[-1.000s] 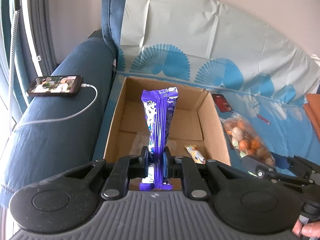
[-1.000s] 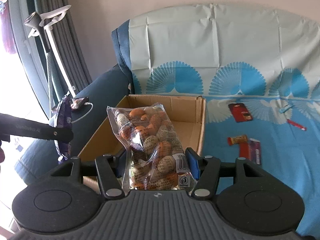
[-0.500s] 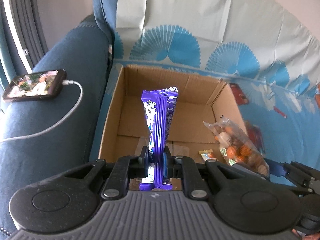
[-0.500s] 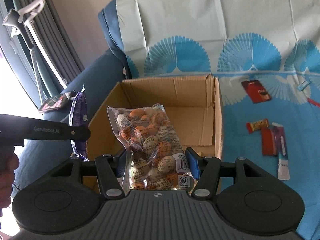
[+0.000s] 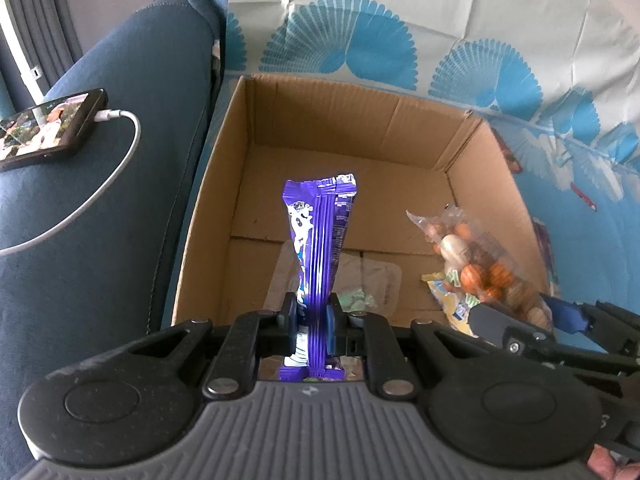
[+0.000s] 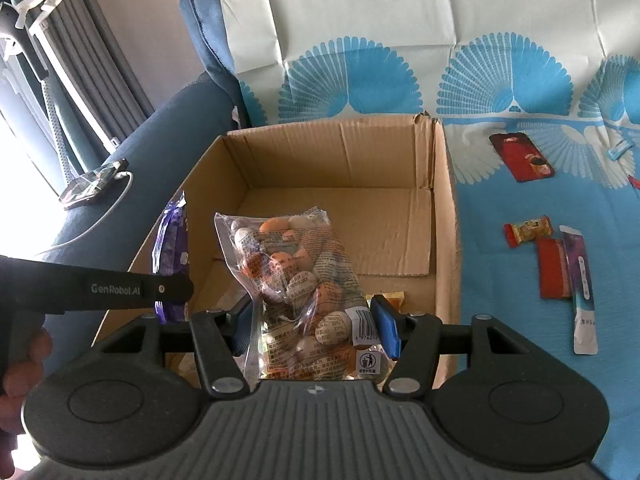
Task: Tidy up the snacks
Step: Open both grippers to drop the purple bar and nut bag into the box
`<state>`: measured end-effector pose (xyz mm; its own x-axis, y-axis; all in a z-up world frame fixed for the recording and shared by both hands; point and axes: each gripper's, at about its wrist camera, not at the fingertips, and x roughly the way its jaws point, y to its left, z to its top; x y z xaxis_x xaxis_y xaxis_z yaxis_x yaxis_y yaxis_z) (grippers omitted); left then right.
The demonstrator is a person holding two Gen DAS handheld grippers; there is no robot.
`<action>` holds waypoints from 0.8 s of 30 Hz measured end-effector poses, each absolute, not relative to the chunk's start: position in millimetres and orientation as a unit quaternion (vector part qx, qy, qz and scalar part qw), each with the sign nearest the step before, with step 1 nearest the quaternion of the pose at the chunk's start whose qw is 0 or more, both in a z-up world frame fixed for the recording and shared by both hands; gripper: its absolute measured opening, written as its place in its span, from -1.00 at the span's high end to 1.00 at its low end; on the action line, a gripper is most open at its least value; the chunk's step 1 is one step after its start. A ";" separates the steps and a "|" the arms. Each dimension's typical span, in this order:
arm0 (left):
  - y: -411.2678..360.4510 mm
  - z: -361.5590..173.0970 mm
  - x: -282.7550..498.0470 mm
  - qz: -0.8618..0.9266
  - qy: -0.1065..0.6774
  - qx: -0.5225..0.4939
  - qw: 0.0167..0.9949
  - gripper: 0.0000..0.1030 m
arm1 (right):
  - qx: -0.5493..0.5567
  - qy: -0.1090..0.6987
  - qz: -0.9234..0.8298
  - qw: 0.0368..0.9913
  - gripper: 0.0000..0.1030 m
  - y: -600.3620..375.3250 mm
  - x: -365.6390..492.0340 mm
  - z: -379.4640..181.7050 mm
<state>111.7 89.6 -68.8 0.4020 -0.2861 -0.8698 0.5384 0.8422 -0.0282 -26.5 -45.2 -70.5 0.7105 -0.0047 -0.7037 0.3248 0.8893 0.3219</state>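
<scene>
Snack count, both wrist views

1 cardboard box (image 6: 436, 208) ahead of both claws; 1 purple wrapper (image 5: 318, 248) in left claw (image 5: 312, 320); 1 clear candy bag (image 6: 304, 292) in right claw (image 6: 314, 322); 5 loose packets right of the box, incl. red pouch (image 6: 522, 156); 1 phone (image 5: 48, 128) left.

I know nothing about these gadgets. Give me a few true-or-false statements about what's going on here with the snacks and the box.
1. The left gripper is clamped on a purple snack packet. True.
2. The right gripper holds a red packet. False: it holds a clear bag of round snacks.
3. The cardboard box is closed. False: it stands open.
4. A phone with a cable plugged in lies on the sofa armrest. True.
5. Some snacks lie on the blue cloth outside the box. True.
</scene>
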 end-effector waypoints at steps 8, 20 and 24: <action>88.0 -77.7 119.0 -0.237 0.502 0.130 0.822 -0.87 | 0.224 0.362 -0.104 0.899 -0.38 -49.6 -19.8 -73.9; 133.5 -46.8 52.9 -0.193 0.482 0.106 0.848 -1.00 | 0.168 0.329 -0.098 0.924 -0.76 -30.4 -80.6 -35.3; 147.4 -36.4 14.5 -0.182 0.482 0.104 0.851 -1.00 | 0.146 0.320 -0.102 0.931 -0.78 -8.6 -113.6 -19.2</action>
<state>14.5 147.4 -36.4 0.4686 -0.2085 -0.8584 0.4098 0.9122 0.0022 -113.6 -8.6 -19.2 0.7751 -0.0964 -0.6245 0.2826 0.9368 0.2061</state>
